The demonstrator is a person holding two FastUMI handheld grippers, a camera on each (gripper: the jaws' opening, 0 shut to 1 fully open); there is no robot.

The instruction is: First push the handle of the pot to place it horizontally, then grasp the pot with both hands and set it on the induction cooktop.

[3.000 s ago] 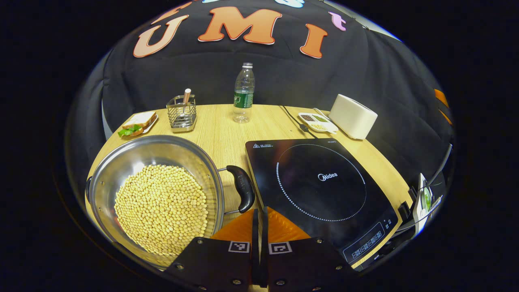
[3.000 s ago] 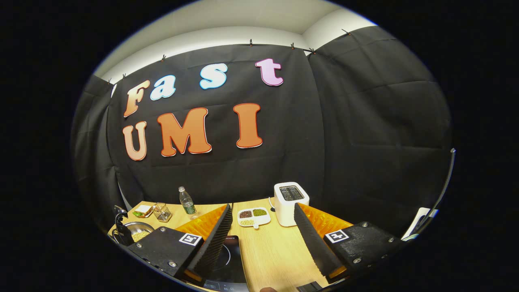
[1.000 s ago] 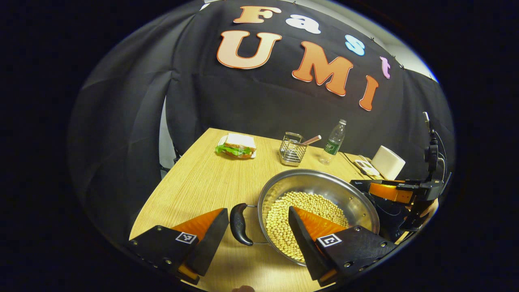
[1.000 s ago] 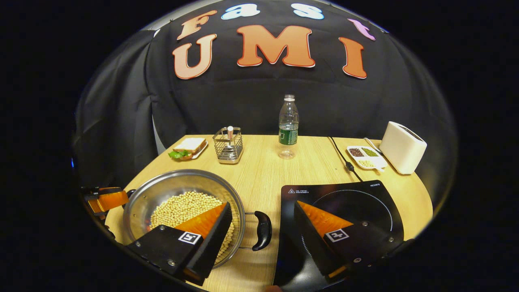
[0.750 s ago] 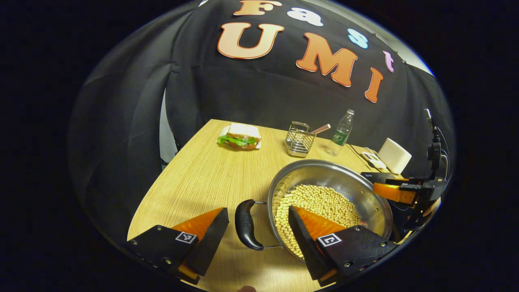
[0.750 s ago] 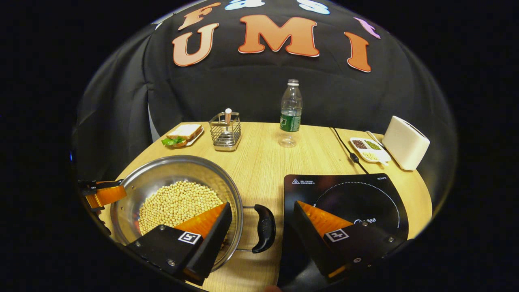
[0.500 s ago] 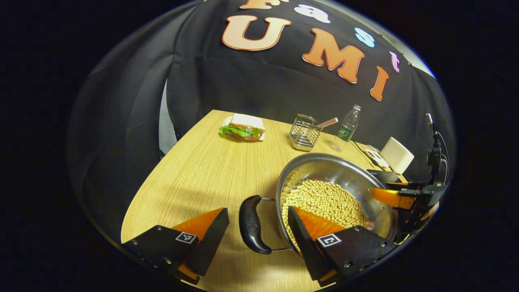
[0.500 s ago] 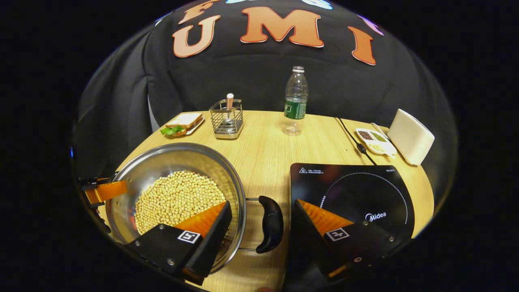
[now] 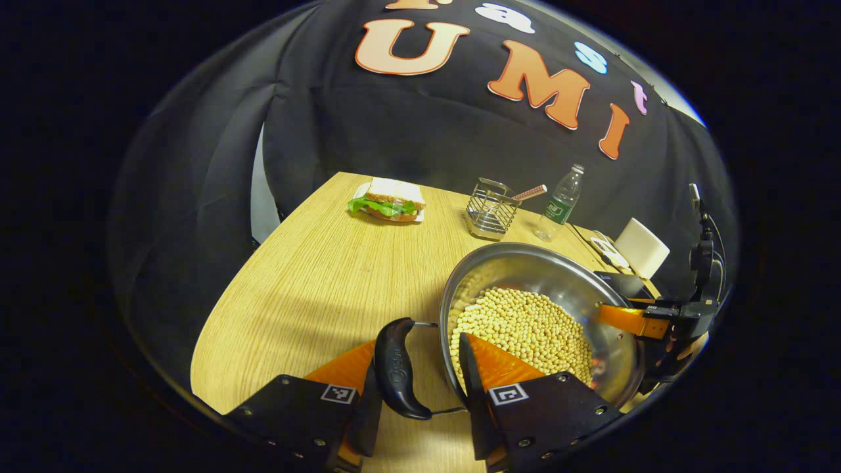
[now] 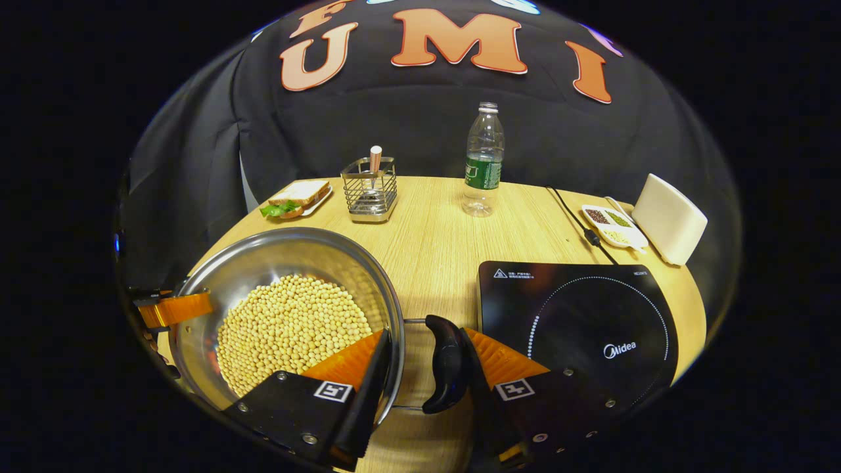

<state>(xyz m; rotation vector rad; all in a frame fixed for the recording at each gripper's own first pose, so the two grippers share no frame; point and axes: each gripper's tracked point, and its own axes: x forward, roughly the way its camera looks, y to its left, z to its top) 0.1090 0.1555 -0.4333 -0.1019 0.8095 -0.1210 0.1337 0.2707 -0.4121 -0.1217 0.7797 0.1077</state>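
wooden table (image 10: 440,243): pot (image 10: 263,269) handles between both jaws, partly closed, pinch unclear.

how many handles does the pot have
2: one black handle on the pot's left side, between the left gripper's jaws; the other handle faces the cooktop, between the right gripper's jaws.

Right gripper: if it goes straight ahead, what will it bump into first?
Probably the black pot handle, sitting between the right gripper's jaws, then the table beyond. Depth is hard to judge.
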